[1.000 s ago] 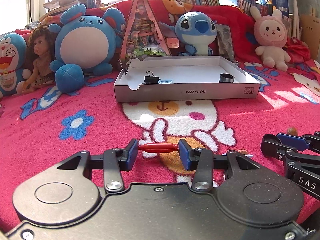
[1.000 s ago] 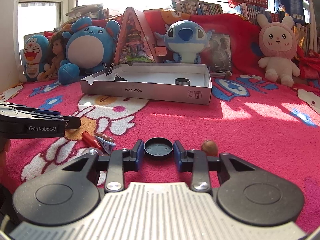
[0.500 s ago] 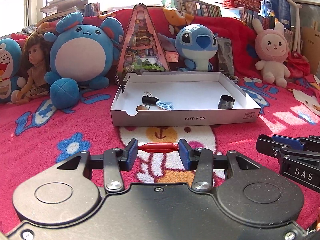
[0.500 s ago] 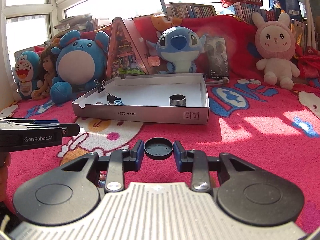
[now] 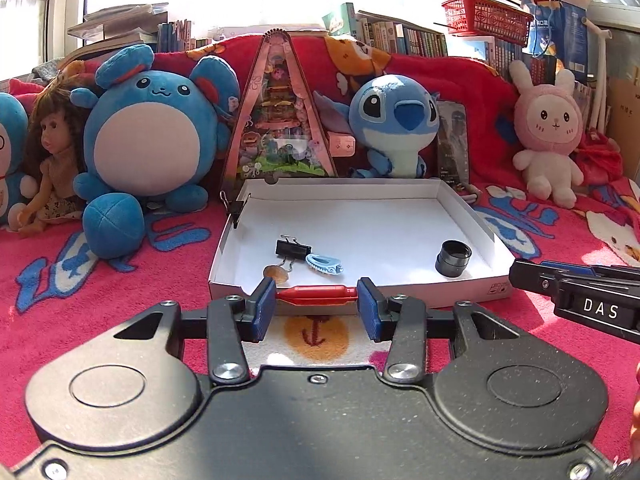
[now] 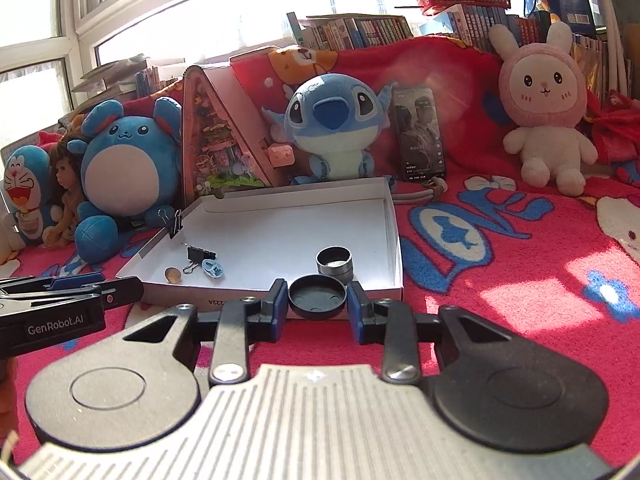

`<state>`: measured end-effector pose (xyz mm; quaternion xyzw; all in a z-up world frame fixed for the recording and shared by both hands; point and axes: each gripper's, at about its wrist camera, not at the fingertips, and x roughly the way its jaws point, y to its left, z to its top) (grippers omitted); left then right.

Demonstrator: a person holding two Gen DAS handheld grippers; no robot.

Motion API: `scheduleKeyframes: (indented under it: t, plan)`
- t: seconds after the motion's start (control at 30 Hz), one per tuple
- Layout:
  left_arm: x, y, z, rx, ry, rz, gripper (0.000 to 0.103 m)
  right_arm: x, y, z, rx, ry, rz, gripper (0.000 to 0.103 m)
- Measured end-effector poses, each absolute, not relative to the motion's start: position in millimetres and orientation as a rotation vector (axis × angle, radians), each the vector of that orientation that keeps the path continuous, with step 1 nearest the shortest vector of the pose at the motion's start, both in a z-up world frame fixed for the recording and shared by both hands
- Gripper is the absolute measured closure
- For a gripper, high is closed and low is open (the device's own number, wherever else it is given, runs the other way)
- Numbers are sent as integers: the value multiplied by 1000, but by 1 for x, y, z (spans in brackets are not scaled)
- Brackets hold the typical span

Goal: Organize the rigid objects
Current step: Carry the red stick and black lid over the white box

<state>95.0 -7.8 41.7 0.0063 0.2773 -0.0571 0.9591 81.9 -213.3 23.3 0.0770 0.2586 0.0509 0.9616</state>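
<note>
A pink patterned blanket (image 5: 100,300) lies under you; your left gripper (image 5: 316,304) pinches a slim red plastic piece (image 5: 317,293) endwise, just short of the shallow white cardboard box (image 5: 472,292); your right gripper (image 6: 318,304) clamps a round black cap (image 6: 317,297) at that box's near wall.

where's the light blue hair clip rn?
Inside the white box, front-left area: the hair clip lies beside the black binder clip, seen in both wrist views.

Blanket (image 5: 120,300): fuzzy pink pile. Box (image 5: 360,216): matt white card. Red piece (image 5: 316,293): glossy plastic. Cap (image 6: 317,296): matt black plastic. Ring (image 6: 334,260): dull metal. Claw pads (image 5: 265,308): blue rubbery.
</note>
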Motion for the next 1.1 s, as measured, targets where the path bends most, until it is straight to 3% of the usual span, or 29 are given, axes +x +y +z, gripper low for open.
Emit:
scheduleKeyframes:
  t: [1.1]
  plan:
    - [180,8,34,-63,735,-62,61,153,-213,29,128,654,78,66]
